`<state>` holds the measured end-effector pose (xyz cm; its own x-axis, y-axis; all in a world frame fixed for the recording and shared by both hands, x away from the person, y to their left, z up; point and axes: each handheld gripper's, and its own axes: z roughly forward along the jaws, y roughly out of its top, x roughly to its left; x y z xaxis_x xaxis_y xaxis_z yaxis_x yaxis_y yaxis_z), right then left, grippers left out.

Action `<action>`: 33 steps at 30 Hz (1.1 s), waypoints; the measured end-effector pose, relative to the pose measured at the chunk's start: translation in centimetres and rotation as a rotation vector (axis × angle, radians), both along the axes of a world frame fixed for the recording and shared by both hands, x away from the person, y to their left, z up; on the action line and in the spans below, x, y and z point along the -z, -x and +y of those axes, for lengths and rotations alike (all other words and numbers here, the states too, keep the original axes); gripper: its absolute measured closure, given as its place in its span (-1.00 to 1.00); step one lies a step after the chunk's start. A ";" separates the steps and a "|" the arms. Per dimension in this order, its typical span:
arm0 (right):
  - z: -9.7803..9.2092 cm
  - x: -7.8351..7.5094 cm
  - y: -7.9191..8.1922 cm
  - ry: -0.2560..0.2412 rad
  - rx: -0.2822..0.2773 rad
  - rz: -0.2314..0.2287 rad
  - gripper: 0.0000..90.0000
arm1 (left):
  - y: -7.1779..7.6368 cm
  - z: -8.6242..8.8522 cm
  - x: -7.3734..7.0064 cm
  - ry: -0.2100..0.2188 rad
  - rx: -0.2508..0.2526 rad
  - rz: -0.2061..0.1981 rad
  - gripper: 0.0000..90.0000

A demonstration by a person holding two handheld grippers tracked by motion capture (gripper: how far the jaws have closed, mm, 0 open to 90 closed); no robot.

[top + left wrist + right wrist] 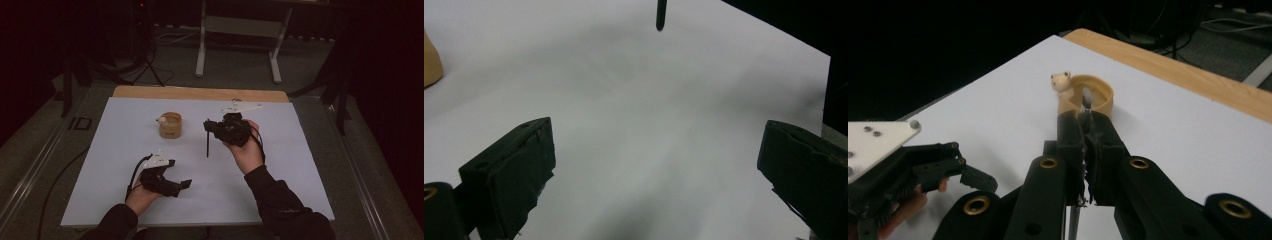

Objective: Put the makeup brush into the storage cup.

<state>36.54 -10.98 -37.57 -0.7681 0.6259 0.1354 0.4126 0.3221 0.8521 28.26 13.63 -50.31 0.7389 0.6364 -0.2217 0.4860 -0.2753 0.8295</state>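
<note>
A tan wooden cup (170,126) with a small bear figure on its rim stands on the white sheet (125,165). To the right of the cup my right gripper (207,125) is shut on a black pen (207,144), which hangs upright with its tip just above the sheet. In the right gripper view the jaws (1087,120) pinch the pen (1086,101), with the cup (1092,94) right behind it. My left gripper (181,187) rests open near the front edge. Its jaws (656,150) stand wide apart with nothing between them, and the pen tip (660,16) is far ahead.
The sheet covers a wooden table whose bare back edge (200,93) shows. Beyond it stand a white frame leg (201,50) and a dark tripod (147,60) on the floor. The left gripper (923,167) lies low at the left in the right gripper view.
</note>
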 end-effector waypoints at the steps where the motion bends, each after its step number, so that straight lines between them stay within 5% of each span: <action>1: 0.0 -0.1 -0.1 -0.004 -0.003 0.002 0.90 | 0.0 0.0 0.1 0.001 0.001 0.002 -0.94; 14: 1.1 -1.6 -1.8 -0.037 -0.021 -0.042 0.91 | -0.1 0.1 0.6 -0.014 0.010 -0.004 -0.95; 33: 3.5 -1.8 -4.5 -0.066 -0.024 -0.066 0.91 | -0.1 0.2 0.6 -0.012 0.008 -0.014 -0.95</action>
<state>41.03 -7.43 -35.72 -0.7914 0.5985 0.1246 0.3477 0.2731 0.8970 28.40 13.84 -50.89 0.7467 0.6332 -0.2040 0.4725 -0.2889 0.8327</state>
